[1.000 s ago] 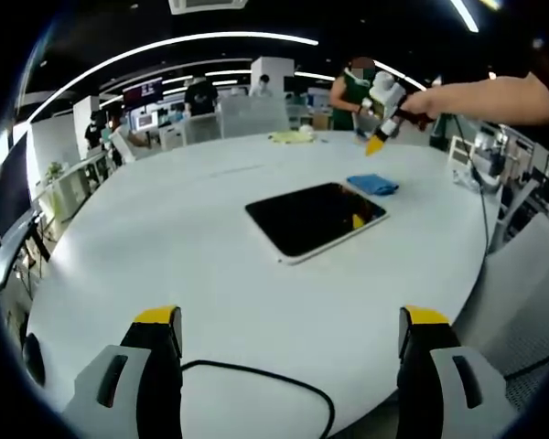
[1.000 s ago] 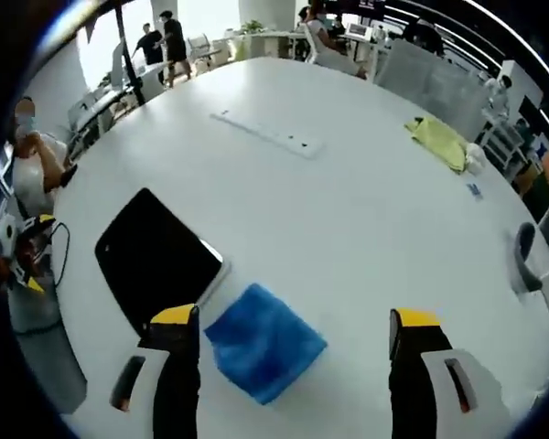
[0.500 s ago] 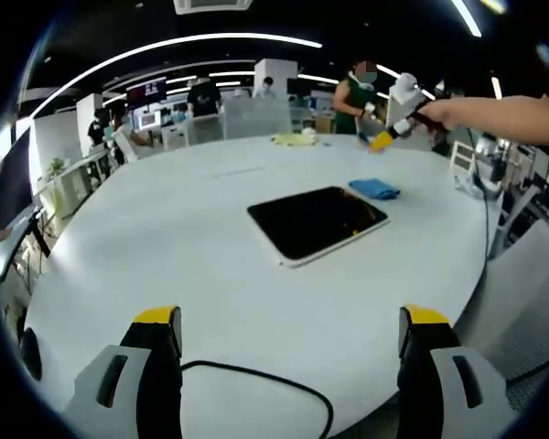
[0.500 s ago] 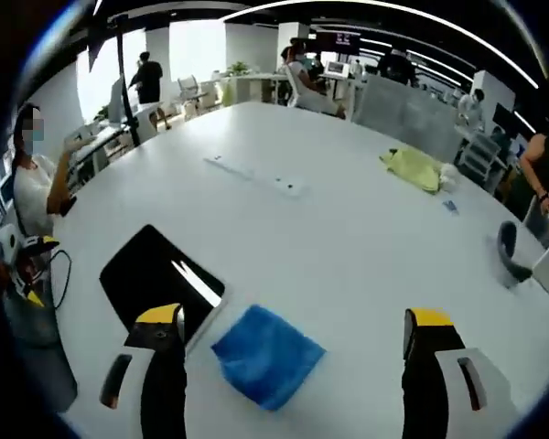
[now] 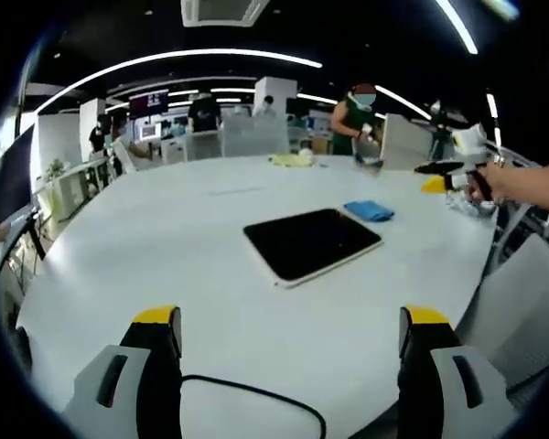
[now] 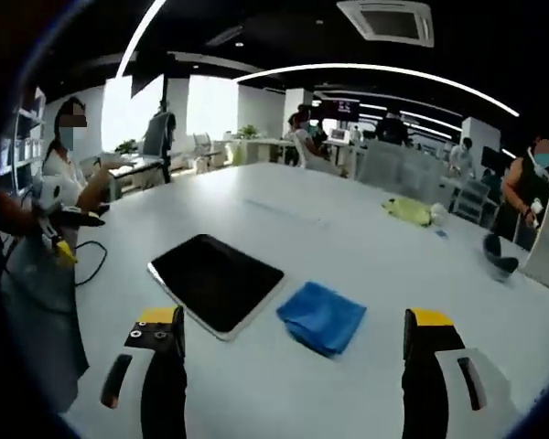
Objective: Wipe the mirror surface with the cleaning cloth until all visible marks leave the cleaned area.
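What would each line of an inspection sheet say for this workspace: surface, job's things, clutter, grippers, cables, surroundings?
Surface: large white table.
Job's things: dark mirror lying flat; blue cleaning cloth folded beside it, not on it.
Clutter: yellow cloth at the far side.
Grippers: left gripper and right gripper open, holding nothing.
Cables: black cable on the near table edge.
Surroundings: open office, people, chairs.

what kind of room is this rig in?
Looks like an open-plan office or lab: a big round white table, desks with monitors behind, long ceiling light strips, and several people standing around. The mirror and blue cloth lie on the table.
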A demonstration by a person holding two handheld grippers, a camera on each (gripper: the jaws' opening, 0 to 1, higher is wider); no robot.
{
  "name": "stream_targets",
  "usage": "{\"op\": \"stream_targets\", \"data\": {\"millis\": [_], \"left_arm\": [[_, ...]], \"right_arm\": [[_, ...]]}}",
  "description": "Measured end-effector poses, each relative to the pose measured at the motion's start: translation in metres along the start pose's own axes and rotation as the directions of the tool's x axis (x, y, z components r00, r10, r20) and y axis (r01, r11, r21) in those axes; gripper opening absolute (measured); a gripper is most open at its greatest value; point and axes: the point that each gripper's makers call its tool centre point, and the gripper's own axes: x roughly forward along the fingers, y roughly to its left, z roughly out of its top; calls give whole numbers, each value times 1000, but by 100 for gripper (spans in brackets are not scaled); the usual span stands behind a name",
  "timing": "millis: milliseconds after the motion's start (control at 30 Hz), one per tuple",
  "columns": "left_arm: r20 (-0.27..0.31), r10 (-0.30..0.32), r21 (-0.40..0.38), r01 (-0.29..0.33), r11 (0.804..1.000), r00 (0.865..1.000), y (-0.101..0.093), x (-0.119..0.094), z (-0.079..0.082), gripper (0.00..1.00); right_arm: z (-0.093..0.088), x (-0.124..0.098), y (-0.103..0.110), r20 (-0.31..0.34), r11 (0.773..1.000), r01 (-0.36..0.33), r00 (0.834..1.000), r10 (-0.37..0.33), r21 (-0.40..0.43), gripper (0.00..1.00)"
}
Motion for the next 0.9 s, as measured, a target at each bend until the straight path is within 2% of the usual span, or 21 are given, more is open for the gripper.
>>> {"op": "stream_targets", "data": {"millis": [67, 133, 200, 300, 467, 500, 567, 600, 667, 733, 800, 900], "left_arm": [[31, 8, 11, -9, 1000, 999, 2, -1, 4, 100], [58, 19, -3, -19, 1000, 998, 5, -3, 8, 100], [62, 39, -17, -38, 999, 997, 9, -5, 8, 100], [59, 49, -24, -47, 999, 997, 10, -6, 8, 100], [50, 29, 7, -29, 1000, 998, 6, -5, 7, 100], [46, 23, 1, -23, 1000, 999, 5, -5, 6, 100], [25, 0, -59, 1, 998, 1000, 3, -3, -1, 100], [10, -1, -57, 2, 998, 1000, 4, -2, -3, 100], [35, 14, -24, -13, 1000, 999, 5, -4, 3, 100], [39, 36, -9, -36, 999, 999, 8, -5, 5, 99], [30, 55, -15, -54, 998, 998, 12, -6, 3, 99], [39, 45, -17, -44, 999, 998, 12, -6, 5, 99]], "right_arm": [[-11, -12, 5, 1, 1000, 27, 1000, -27, 4, 100], [-13, -21, 6, 28, 998, 53, 998, -54, 30, 100], [-10, -31, 11, 79, 996, 58, 995, -63, 60, 100], [-12, -41, 19, 103, 995, 69, 992, -76, 66, 100], [-28, -44, 30, 88, 995, 70, 993, -77, 77, 100], [-30, -44, 33, 83, 995, 71, 993, -78, 76, 100], [-34, -45, 40, 75, 993, 79, 994, -85, 83, 100], [-36, -45, 45, 76, 993, 73, 994, -80, 95, 100], [-40, -43, 55, 65, 996, 62, 996, -66, 67, 100], [-39, -43, 52, 58, 995, 62, 996, -66, 73, 100], [-35, -45, 40, 81, 989, 102, 990, -111, 108, 100], [-40, -43, 45, 72, 989, 88, 993, -97, 116, 100]]}}
